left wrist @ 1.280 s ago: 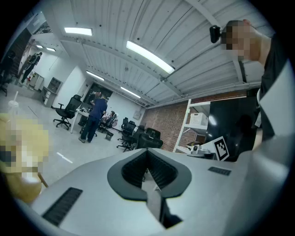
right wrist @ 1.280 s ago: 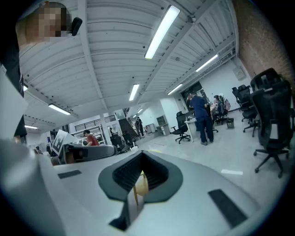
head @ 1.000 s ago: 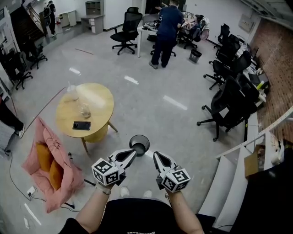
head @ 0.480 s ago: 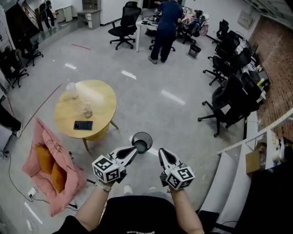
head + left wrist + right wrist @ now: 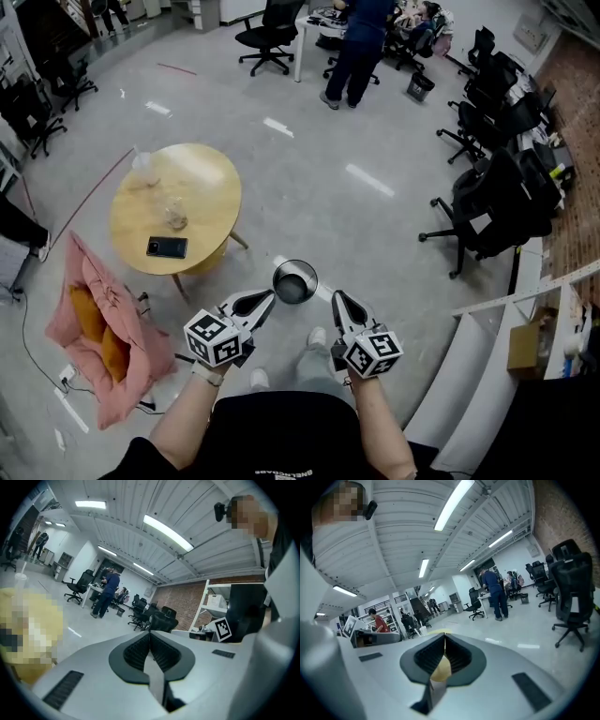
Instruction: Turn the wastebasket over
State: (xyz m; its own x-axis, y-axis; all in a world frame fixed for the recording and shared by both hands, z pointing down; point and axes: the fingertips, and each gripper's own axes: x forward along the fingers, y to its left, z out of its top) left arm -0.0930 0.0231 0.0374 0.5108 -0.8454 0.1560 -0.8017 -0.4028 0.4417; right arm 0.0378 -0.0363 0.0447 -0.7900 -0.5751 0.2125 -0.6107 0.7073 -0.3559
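Note:
A small round black wastebasket (image 5: 294,281) stands upright on the grey floor, its open mouth facing up, in the head view. My left gripper (image 5: 269,297) is just left of and below it, jaws shut and empty. My right gripper (image 5: 336,298) sits to the basket's lower right, also shut with nothing between its jaws. Both point forward, nearly level, and neither touches the basket. The basket does not show in either gripper view, where the left gripper (image 5: 150,644) and right gripper (image 5: 443,651) have their ribbed pads closed together.
A round yellow table (image 5: 178,208) with a phone and glassware stands to the left. A pink cushioned seat (image 5: 98,323) lies on the floor at far left. Black office chairs (image 5: 497,202) line the right side. A person (image 5: 361,47) stands at a white desk far ahead.
Both grippers have moved forward and down toward the wastebasket, which now sits between their tips. The view has shifted forward over the floor. Jaws stayed shut.

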